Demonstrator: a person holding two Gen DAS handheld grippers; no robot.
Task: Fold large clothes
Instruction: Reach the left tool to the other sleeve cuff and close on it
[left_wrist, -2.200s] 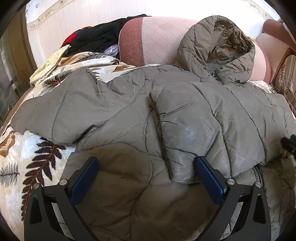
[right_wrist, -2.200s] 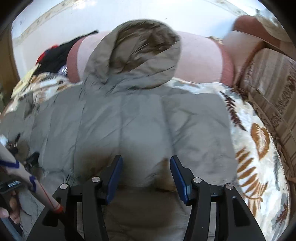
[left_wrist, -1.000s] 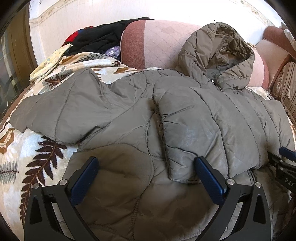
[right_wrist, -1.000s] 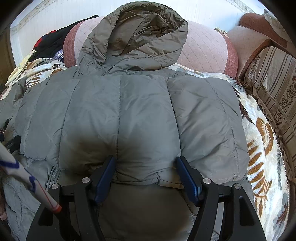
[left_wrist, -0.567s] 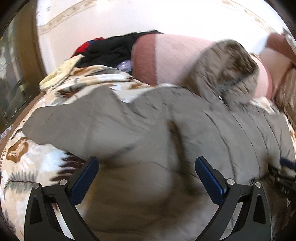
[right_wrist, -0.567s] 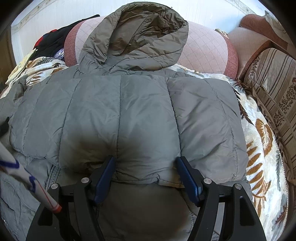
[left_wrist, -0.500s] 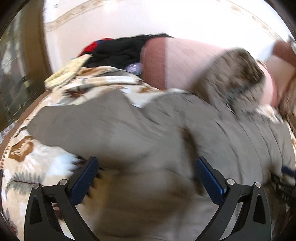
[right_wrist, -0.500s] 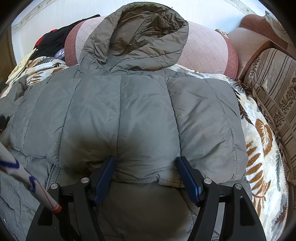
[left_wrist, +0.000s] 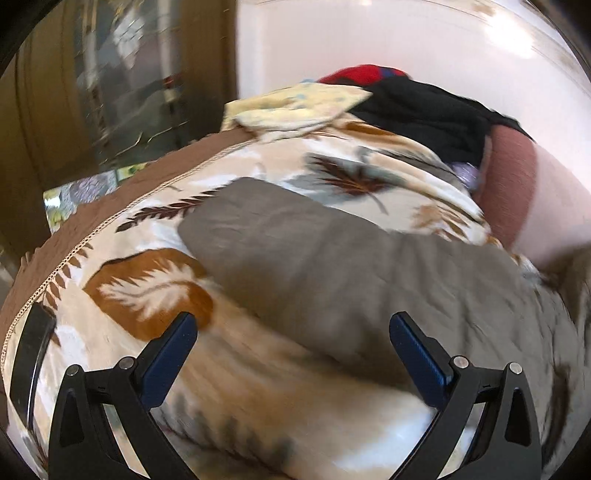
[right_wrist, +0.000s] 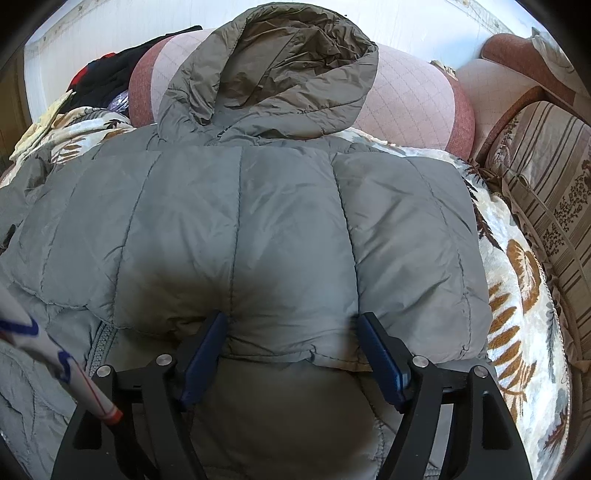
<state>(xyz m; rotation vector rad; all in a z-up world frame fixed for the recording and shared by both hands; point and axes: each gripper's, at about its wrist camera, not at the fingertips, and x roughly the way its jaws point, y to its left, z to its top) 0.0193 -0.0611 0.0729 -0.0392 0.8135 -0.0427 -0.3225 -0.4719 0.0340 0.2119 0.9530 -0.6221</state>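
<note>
A grey-green quilted puffer jacket with a hood (right_wrist: 236, 229) lies spread on a cream blanket printed with brown leaves (right_wrist: 517, 306), which covers the bed. Its hood (right_wrist: 273, 70) is propped against the pink quilted bolster (right_wrist: 410, 99) at the bed's head edge. One side of the jacket is folded over the body, and the folded edge lies between the fingers of the right gripper (right_wrist: 291, 350), whose jaws are opening; the blue pads stand at either side of the puffy edge without pinching it.

Only the right wrist view shows the hood, the striped beige cushion (right_wrist: 546, 192) along the bed's right edge and a white pen-like stick with a red tip (right_wrist: 66, 365) at lower left.

The left wrist view, smeared by motion, shows the jacket's outstretched sleeve (left_wrist: 295, 251) lying towards the bed's left edge. The left gripper (left_wrist: 291, 354) stands wide open and empty over the blanket (left_wrist: 147, 288) just beside the sleeve. This view alone shows the blanket's brown border (left_wrist: 110, 199), a yellowish folded cloth (left_wrist: 295, 107) and the dark wooden cabinet (left_wrist: 92, 92) beyond. A heap of black and red clothes (left_wrist: 417, 107) at the far left corner shows in both.
</note>
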